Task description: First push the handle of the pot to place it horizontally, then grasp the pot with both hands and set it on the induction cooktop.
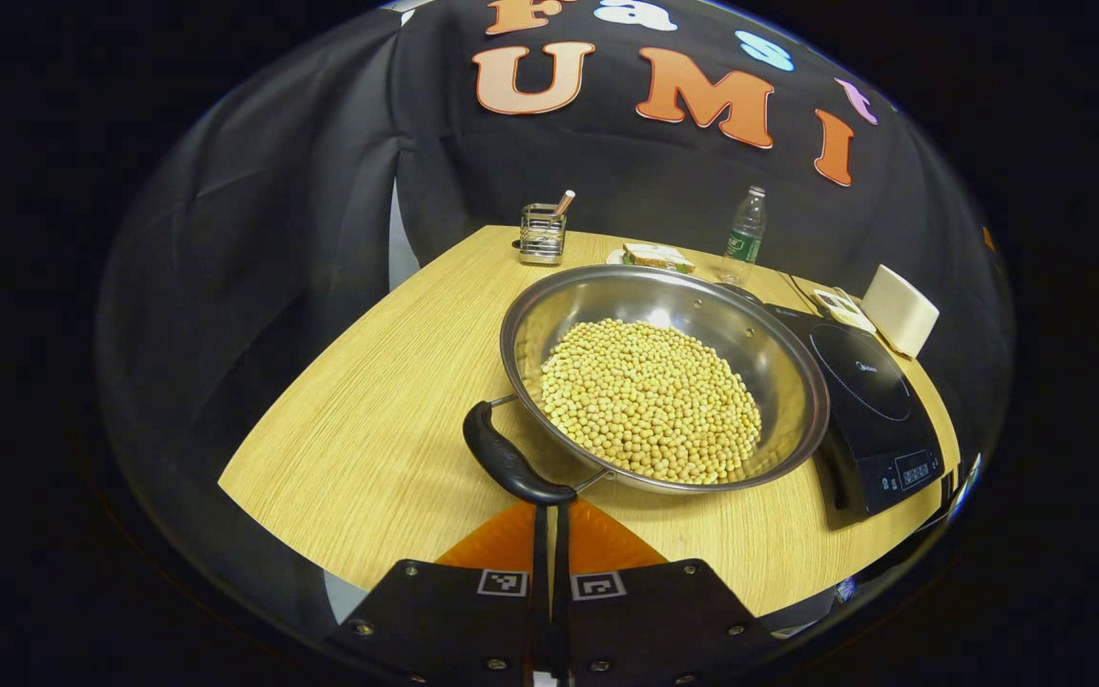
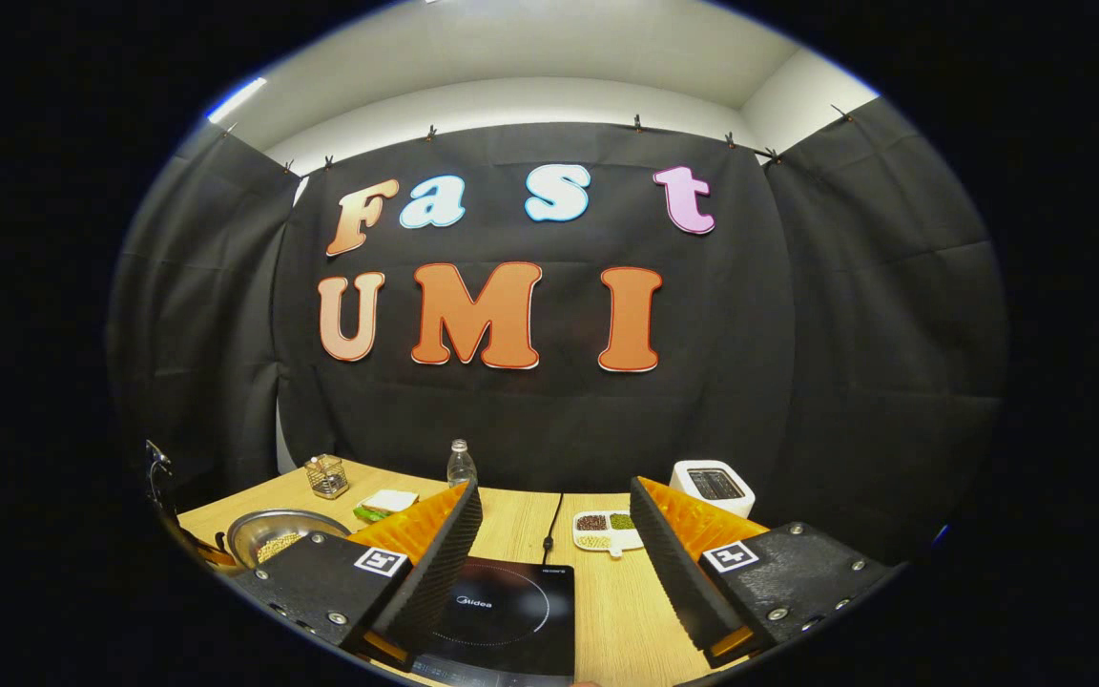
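Since the pot [image 1: 664, 377] is a wide steel bowl heaped with pale beans [image 1: 650, 399], it will likely feel heavy and want to tip, and its polished wall looks slippery, so the sound places to take hold are the two handles rather than the rim; the near handle [image 1: 509, 464], a black grip on thin wire arms, looks stiff enough to push against, and I judge it should be nudged gently so the beans do not slide. In the left gripper view the pot sits on the tabletop [image 1: 368, 448] at centre frame, its right edge just beside the induction cooktop [image 1: 869, 410], perhaps overlapping its corner, though I cannot be sure. The left gripper [image 1: 549, 515] is at bottom centre with its fingers pressed together, nothing between them, their tips right at the lower end of the black handle; whether they touch it is hard to tell. In the right gripper view the right gripper [image 2: 554, 563] is spread wide and empty, hovering over the cooktop at bottom centre, while the pot lies well apart from it at the lower left of the frame, so the far handle is out of its reach for now
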The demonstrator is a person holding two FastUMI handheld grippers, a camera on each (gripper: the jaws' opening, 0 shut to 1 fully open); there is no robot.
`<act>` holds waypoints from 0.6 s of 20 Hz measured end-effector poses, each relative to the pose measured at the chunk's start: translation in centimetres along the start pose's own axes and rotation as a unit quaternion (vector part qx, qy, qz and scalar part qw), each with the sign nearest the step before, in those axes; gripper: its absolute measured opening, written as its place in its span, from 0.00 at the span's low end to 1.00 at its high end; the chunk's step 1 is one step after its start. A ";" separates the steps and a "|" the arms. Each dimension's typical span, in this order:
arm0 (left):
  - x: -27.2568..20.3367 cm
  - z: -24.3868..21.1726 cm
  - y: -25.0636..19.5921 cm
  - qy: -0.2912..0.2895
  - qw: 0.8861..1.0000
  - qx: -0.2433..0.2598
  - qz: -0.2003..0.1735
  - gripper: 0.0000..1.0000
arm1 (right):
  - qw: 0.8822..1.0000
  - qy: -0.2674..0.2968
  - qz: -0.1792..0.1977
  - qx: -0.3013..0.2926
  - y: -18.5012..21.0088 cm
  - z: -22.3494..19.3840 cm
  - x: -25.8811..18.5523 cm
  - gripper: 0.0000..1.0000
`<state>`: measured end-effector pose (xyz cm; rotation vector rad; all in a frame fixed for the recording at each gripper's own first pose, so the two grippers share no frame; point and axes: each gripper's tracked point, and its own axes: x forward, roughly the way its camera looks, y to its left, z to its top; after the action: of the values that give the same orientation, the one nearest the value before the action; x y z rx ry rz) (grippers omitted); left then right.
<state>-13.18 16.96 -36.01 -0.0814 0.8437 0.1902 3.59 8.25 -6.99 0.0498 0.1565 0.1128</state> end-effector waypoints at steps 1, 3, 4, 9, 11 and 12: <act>0.2 0.0 0.2 -0.001 1.000 0.003 0.003 0.02 | 1.000 0.001 0.000 0.000 0.1 -0.1 0.2 0.97; 0.5 0.2 0.9 -0.002 1.000 0.004 0.006 0.02 | 1.000 0.003 0.000 0.002 0.3 -0.3 0.3 0.97; 0.5 0.2 1.1 -0.003 1.000 0.004 0.007 0.02 | 1.000 0.004 0.001 0.003 0.4 -0.4 0.4 0.97; 1.6 0.9 2.1 -0.003 1.000 0.002 0.012 0.02 | 1.000 0.009 -0.003 0.000 0.6 -0.8 0.9 0.97; 1.8 1.1 2.5 -0.004 1.000 0.002 0.013 0.01 | 1.000 0.009 -0.003 0.002 0.8 -0.8 1.1 0.97; 1.9 1.2 2.7 -0.004 1.000 0.003 0.014 0.01 | 1.000 0.009 -0.003 0.002 1.0 -0.8 1.2 0.97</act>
<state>-11.57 20.05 -36.63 -0.0626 0.8369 0.2129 4.50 9.42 -7.92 0.0531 0.1742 0.1063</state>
